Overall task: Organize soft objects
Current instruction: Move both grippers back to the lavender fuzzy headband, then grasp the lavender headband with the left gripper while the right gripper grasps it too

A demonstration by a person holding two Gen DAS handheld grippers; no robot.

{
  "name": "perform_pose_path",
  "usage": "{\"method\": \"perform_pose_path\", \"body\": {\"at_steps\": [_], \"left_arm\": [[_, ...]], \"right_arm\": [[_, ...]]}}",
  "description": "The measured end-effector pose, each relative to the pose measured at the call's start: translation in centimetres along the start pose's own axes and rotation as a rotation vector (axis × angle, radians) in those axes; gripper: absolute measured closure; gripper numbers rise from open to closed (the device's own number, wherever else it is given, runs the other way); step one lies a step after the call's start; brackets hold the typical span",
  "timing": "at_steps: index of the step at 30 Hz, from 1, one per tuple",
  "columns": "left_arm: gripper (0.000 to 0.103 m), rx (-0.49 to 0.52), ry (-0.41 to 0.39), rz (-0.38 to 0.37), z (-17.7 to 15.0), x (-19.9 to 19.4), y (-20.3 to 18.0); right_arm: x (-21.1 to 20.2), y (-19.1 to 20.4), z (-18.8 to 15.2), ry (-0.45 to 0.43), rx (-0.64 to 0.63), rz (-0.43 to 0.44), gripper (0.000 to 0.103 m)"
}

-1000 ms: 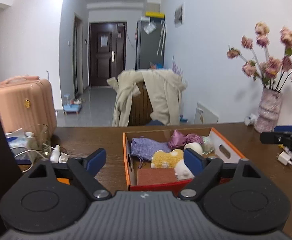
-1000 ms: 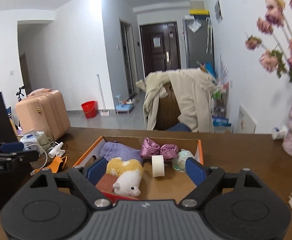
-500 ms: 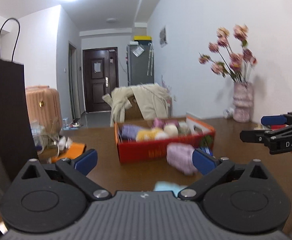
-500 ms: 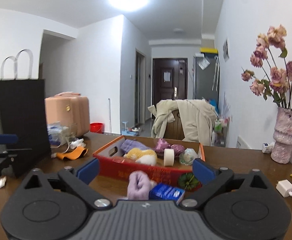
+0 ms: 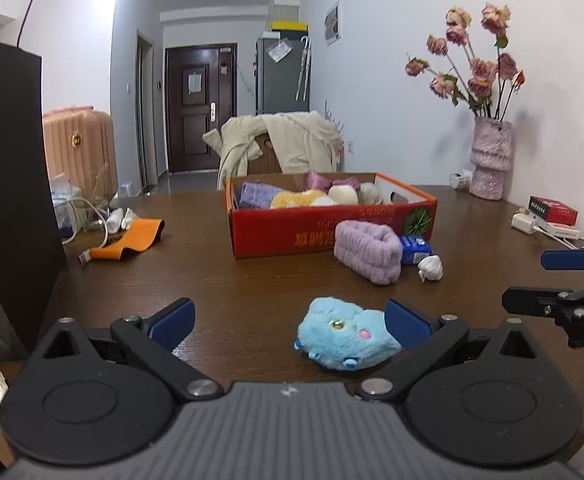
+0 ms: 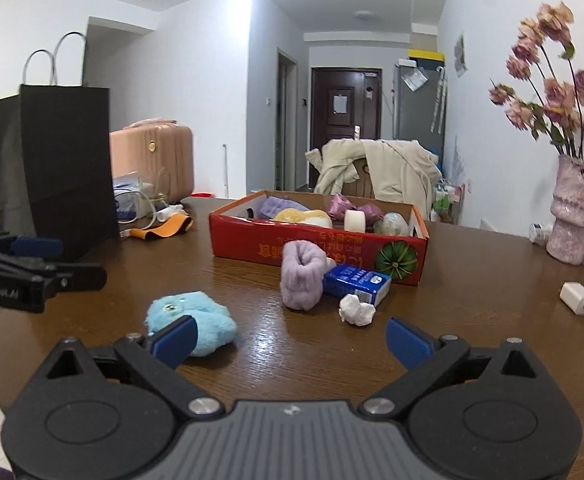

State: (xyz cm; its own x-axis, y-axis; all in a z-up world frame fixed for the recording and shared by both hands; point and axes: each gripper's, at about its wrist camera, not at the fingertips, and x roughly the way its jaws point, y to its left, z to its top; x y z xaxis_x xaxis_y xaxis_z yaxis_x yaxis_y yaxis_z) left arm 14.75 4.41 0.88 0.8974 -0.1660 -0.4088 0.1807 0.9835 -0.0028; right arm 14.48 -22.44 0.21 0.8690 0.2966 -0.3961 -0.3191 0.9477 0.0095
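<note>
The blue plush toy (image 5: pixel 346 338) lies on the brown counter (image 5: pixel 252 280), close in front of the left gripper (image 5: pixel 288 322), off toward its right finger and partly hidden behind it; from the right wrist view the same toy (image 6: pixel 190 322) sits behind that gripper's left finger. Further back, a lilac fluffy roll (image 5: pixel 368 250), a small blue carton (image 5: pixel 414 248) and a little white soft lump (image 5: pixel 430 268) lie just in front of the red cardboard box (image 5: pixel 324 228), which already holds several soft things.

Both grippers stand spread wide and empty, their jaws having just been opening with nothing pressed between them; the right gripper (image 6: pixel 288 340) faces bare counter.

The main risk, as I judge it, is a lopsided grab: the toy is off-centre for either gripper, so closing now would catch only a tuft of fur, or shove the toy aside. Plush compresses and slips, so a shallow pinch may drop it on the way to the box. With the two grippers side by side, both reaching for one toy could make them collide. A careless sweep could also knock the carton, which is not soft, into the sorting.
</note>
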Motion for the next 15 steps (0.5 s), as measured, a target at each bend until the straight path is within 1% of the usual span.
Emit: {"method": "perform_pose_path", "body": {"at_steps": [3,5,7,9,12,15], "left_arm": [[0.0,-0.014,0.021,0.001,0.4,1.5,0.3],[0.0,-0.018,0.028,0.003,0.7,2.5,0.4],[0.0,-0.034,0.028,0.002,1.3,3.6,0.7],[0.0,-0.051,0.029,0.005,1.9,4.8,1.0],[0.0,-0.07,0.027,-0.003,2.9,6.6,1.3],[0.0,-0.061,0.027,-0.003,3.8,8.2,1.5]], "right_arm": [[1.4,-1.1,0.0,0.041,0.044,-0.018,0.004],[2.7,-1.7,-0.1,0.091,0.076,0.002,0.013],[4.0,-2.2,0.1,0.124,0.099,0.021,0.016],[5.3,-2.6,0.5,0.129,0.104,0.037,0.019],[7.7,-2.9,1.8,0.134,0.113,0.062,0.02],[10.9,-2.8,3.2,0.149,0.101,0.083,0.03]]}}
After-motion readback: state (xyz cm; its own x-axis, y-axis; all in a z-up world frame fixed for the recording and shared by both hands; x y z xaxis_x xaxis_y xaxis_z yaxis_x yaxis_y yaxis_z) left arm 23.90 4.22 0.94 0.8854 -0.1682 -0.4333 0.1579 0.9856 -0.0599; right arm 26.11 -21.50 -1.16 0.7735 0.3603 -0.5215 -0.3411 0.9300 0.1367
